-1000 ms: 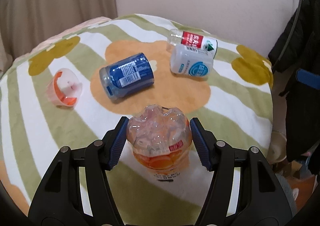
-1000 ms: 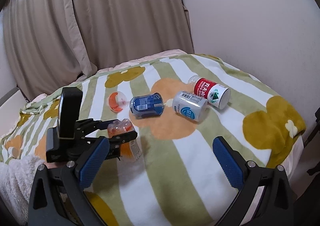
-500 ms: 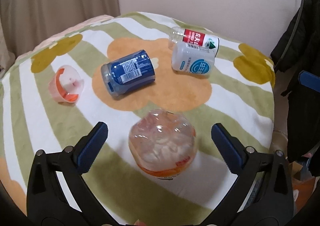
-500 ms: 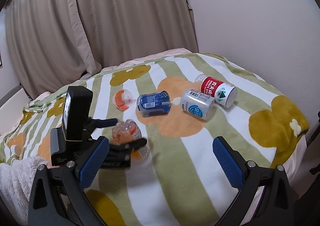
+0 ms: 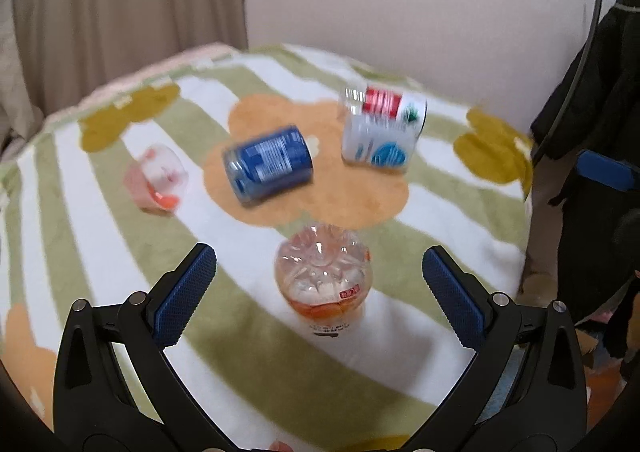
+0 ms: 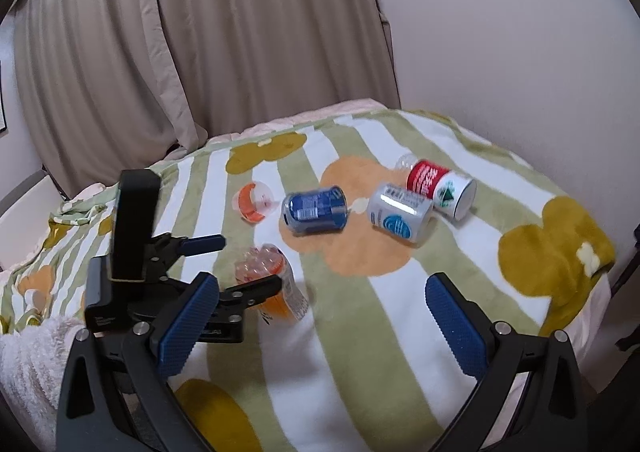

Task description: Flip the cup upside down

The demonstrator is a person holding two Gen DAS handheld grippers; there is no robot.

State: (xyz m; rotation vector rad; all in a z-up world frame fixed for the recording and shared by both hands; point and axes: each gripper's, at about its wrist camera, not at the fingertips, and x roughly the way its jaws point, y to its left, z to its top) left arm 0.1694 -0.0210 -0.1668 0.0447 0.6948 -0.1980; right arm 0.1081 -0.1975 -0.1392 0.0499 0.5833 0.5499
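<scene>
left hand-held gripper (image 5: 319,294) wide open, clear cup (image 5: 323,278) standing upside down between its fingers, untouched; right hand-held gripper (image 6: 320,322) released too.

We found the left wrist view motion-blurred: labels on the blue can (image 5: 267,166) and the white bottle (image 5: 378,146) were unreadable. The left tongs (image 6: 248,264) partly hid the cup (image 6: 268,280).

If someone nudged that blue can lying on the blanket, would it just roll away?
Probably, though not far. The blue can lies on its side, so its round wall would let it roll. The soft blanket would likely slow it. Rolling one way, it may bump the white bottle lying beside it.
</scene>
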